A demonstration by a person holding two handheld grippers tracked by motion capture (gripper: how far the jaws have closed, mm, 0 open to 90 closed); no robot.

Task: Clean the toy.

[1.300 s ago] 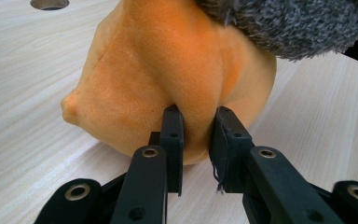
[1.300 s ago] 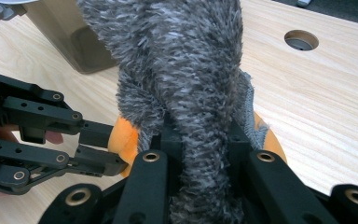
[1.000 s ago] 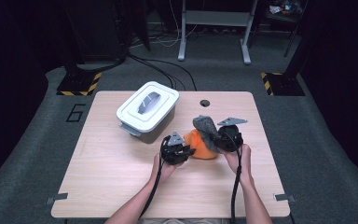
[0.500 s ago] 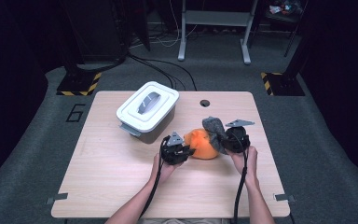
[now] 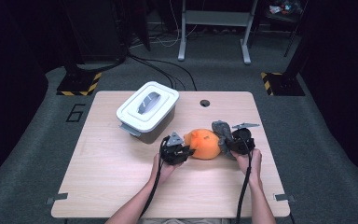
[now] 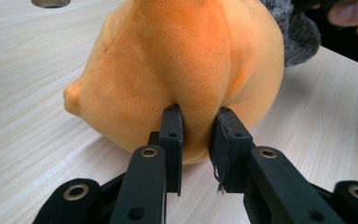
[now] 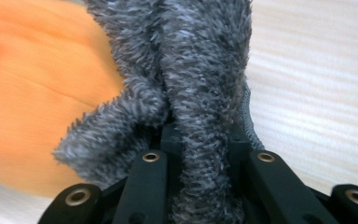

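1. Two grippers are pinching one soft toy from opposite ends, likely so it stays stretched and steady on the table [image 5: 121, 186].
2. Left gripper [image 6: 198, 135] is squeezing a fold of the orange plush body [image 6: 186, 70], jaws narrow.
3. Right gripper [image 7: 200, 140] is clamping the grey fuzzy part [image 7: 200, 60], jaws nearly together.
4. Both hands are reaching in from the near edge, forearms lying low, right of the white lidded box [image 5: 148, 109].
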